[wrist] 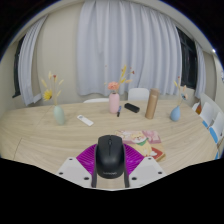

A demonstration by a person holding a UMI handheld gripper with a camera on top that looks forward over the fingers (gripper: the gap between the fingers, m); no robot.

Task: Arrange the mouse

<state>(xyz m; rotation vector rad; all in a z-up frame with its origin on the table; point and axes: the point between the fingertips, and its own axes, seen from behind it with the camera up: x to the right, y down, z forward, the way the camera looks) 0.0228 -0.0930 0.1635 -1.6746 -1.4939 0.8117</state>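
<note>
A black computer mouse (110,156) sits between my gripper's (111,165) two fingers, its sides against the magenta pads (90,158) on both sides. The fingers are shut on it, and it appears held just above the light wooden round table (50,140). The mouse's front and scroll wheel point away from me, towards the table's middle.
Just beyond the mouse lie colourful cards (140,140). Farther back are a white remote (85,121), a pale green vase (59,115), a pink cup (115,102), a black item (131,107), a tan cylinder (152,104) and a blue vase (176,114). Curtains hang behind.
</note>
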